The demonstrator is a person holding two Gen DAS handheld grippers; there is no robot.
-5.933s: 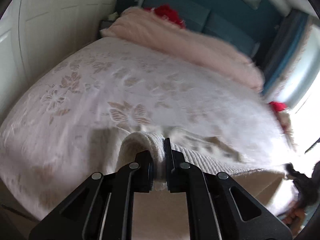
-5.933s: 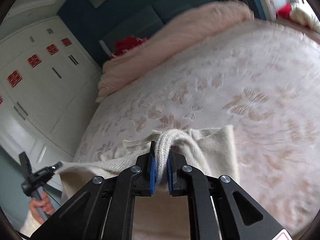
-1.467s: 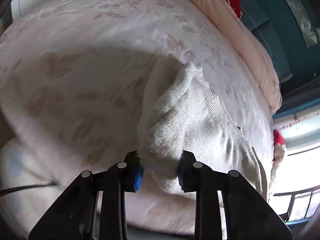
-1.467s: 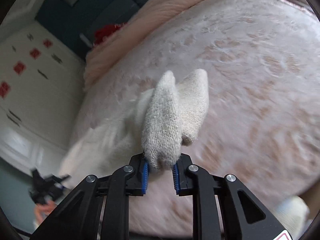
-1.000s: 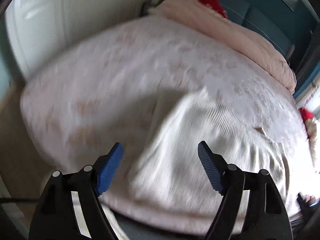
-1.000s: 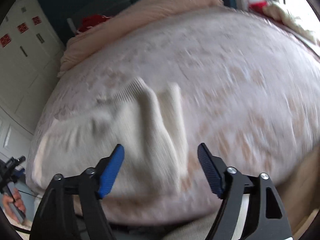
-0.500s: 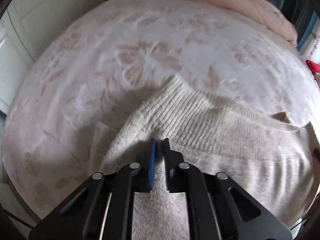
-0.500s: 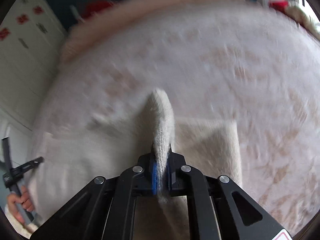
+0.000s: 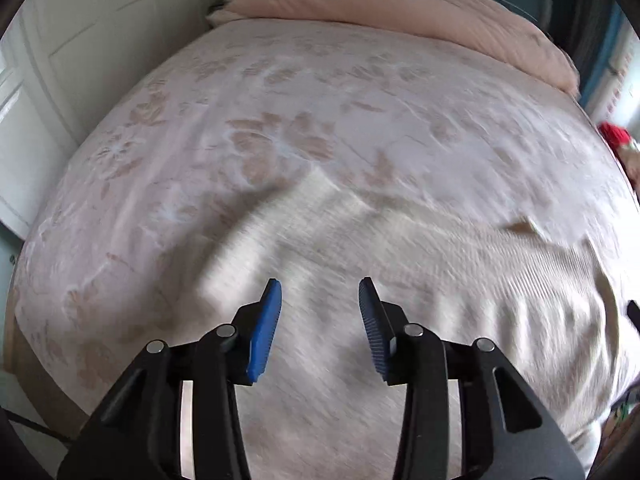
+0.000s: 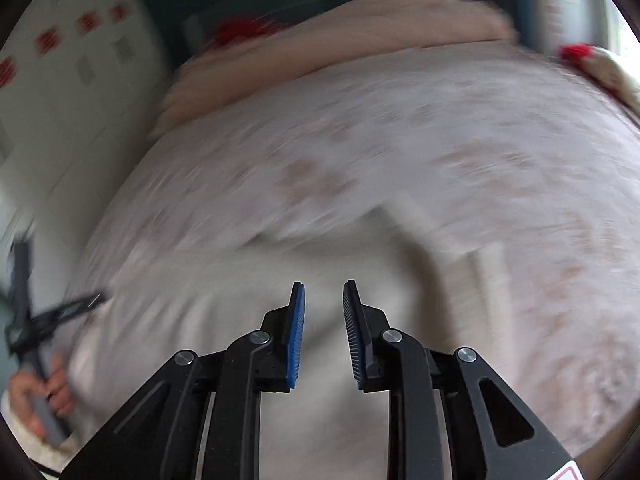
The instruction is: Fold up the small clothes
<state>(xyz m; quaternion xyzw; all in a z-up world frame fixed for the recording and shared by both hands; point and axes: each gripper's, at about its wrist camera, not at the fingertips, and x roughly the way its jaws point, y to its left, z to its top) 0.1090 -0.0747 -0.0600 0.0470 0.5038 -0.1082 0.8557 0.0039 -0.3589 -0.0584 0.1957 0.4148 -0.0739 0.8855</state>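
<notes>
Both grippers point steeply down over the near end of the bed point(image 9: 280, 92), each tipped forward toward the headboard side.

Left gripper point(image 9: 319, 312): jaws spread a moderate way, having just been opening. Blue pads point(image 9: 266, 324) stand clear on either side of a gap. Nothing is between them; the cream knit sweater point(image 9: 420, 264) lies below, and whether the tips touch it I cannot tell. No pinch on the cloth.

Right gripper point(image 10: 323, 308): jaws apart by a narrower gap, also just been opening. Its pads point(image 10: 297, 332) grip nothing; the sweater point(image 10: 224, 304) shows through the gap, lying underneath. This view is heavily blurred.

Sweater position: spread on the floral bedspread at the near edge of the bed, under both tools. In the left wrist view a ribbed edge runs diagonally up and away from the gripper, with the body of the garment stretching off to the right. In the right wrist view a folded ridge of knit runs up to the right of the jaws.

A pink blanket point(image 9: 400, 8) is bunched across the far end of the bed.

At the left edge of the right wrist view the person's hand point(image 10: 44, 396) is wrapped round the handle of the other tool, low beside the bed edge.
</notes>
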